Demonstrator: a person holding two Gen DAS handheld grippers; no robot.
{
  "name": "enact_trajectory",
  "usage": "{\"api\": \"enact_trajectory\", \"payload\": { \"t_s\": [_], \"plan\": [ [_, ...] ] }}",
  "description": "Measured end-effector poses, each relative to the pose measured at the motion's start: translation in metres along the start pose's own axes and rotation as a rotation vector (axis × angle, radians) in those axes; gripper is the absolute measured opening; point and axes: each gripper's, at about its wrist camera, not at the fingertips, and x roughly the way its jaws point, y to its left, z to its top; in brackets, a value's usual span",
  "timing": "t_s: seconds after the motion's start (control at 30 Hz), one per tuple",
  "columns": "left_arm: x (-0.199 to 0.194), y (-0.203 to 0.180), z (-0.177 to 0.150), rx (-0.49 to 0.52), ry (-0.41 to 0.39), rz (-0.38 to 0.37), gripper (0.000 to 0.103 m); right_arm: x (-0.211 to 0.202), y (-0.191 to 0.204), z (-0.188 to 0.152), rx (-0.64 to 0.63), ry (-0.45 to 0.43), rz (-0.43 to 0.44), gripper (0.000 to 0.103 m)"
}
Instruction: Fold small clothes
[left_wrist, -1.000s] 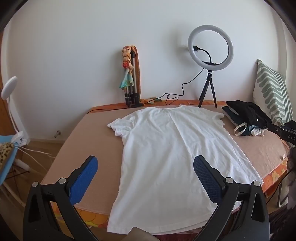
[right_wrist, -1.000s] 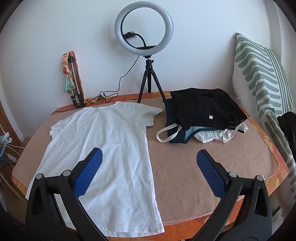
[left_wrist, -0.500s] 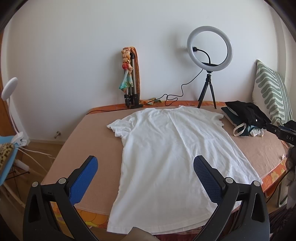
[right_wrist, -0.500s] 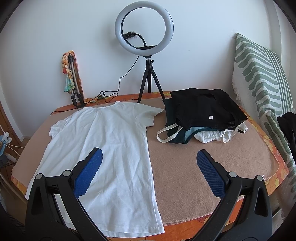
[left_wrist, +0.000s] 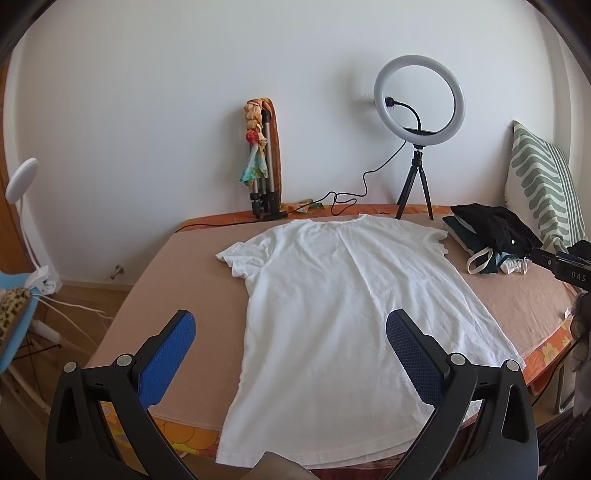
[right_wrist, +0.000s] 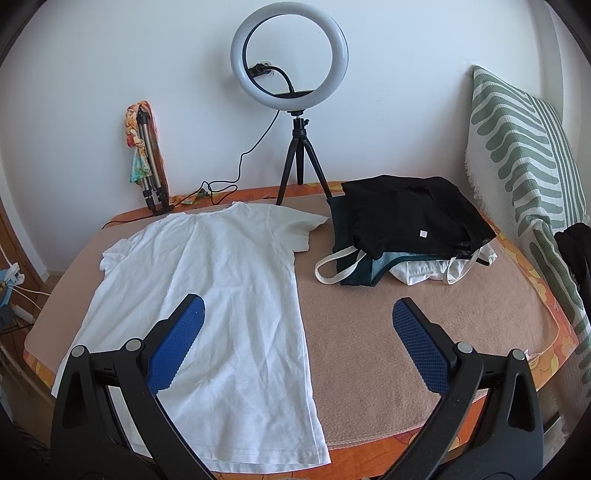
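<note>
White wall backs a bed (left_wrist: 177, 266) covered in a tan blanket with an orange flowered border. Seen from the left wrist, the left hand-held gripper (left_wrist: 290, 332) hovers above the near edge, its blue pads spread wide with nothing between them. A white T-shirt (left_wrist: 343, 317) lies flat straight ahead, collar away from the gripper, hem hanging slightly over the near edge below it. Bare blanket stretches ahead-left of the gripper to the bed's left edge. Far ahead stand a ring light (left_wrist: 419, 92) on a tripod and a folded tripod (left_wrist: 264, 166) against the wall; a pile of dark clothes (left_wrist: 491, 236) sits ahead-right.

From the right wrist, the right hand-held gripper (right_wrist: 297, 314) is likewise wide open and holds nothing. The T-shirt (right_wrist: 221, 295) lies ahead-left, its right side edge running between the pads. Open blanket fills the space ahead-right up to the clothes pile (right_wrist: 406, 229), which is apart from the shirt's sleeve. A striped pillow (right_wrist: 524, 158) stands at the far right.
</note>
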Motion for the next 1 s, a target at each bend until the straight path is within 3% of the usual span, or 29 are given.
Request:
{"api": "enact_trajectory", "payload": {
  "t_s": [1.0],
  "plan": [
    [-0.0023, -0.0007, 0.0001, 0.002, -0.005, 0.005, 0.103, -0.0008, 0.0, 0.0003, 0.002, -0.001, 0.001, 0.103]
  ]
}}
